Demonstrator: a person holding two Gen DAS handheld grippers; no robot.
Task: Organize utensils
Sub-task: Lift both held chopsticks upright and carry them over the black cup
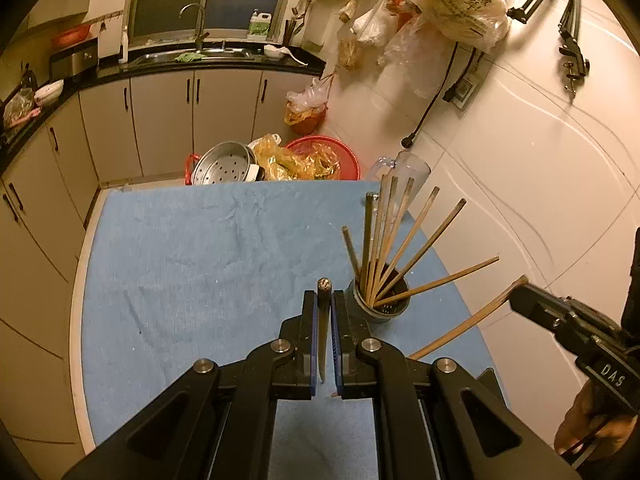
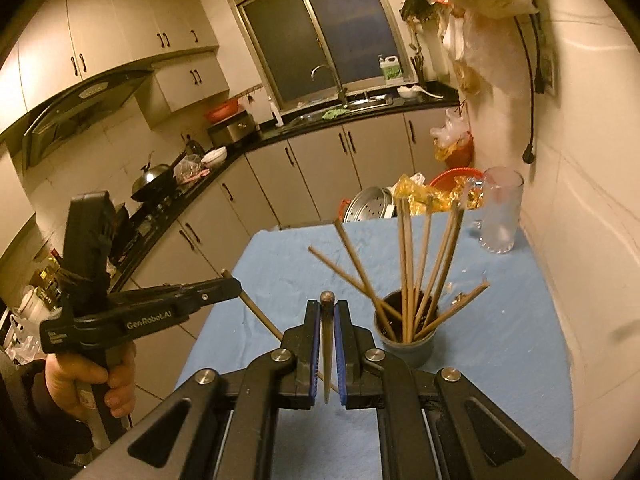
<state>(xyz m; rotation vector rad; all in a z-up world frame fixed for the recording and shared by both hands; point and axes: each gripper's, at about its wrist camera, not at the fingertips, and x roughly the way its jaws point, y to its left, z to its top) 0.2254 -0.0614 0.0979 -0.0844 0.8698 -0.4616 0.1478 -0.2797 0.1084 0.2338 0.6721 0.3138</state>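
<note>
- Blue cloth (image 1: 200, 260) covers the counter (image 1: 78, 264), whose pale edge shows along the cloth's left side.
- Clear glass mug (image 2: 500, 212) stands at the far right corner of the cloth, next to the tiled wall (image 2: 580, 200).
- Beyond the far edge sit a perforated metal steamer tray (image 1: 224, 168), yellow plastic bags (image 1: 296, 160) and a red basket (image 1: 340, 152).
- Plastic bags (image 1: 452, 8) hang on the wall above; a sink (image 1: 192, 54) and cabinets (image 1: 160, 120) lie further back.
- Grey holder cup (image 1: 380, 306) stands on the cloth near its right edge, just beside and ahead of the left gripper (image 1: 325, 300).
- Wooden chopsticks (image 1: 396, 236) stand in the cup, fanned out and leaning in several directions; they are brown with worn ends.
- Left gripper: jaws nearly closed on one chopstick (image 1: 324, 320), which runs lengthwise between the blue pads with its end pointing forward.
- Right gripper (image 2: 328, 308): jaws nearly closed on a second chopstick (image 2: 327, 344), held the same way, just left of the cup in its own view.
- In the left view, the right gripper's chopstick slants down from it over the cloth's right edge.
- Nothing stands between either gripper and the cup.
</note>
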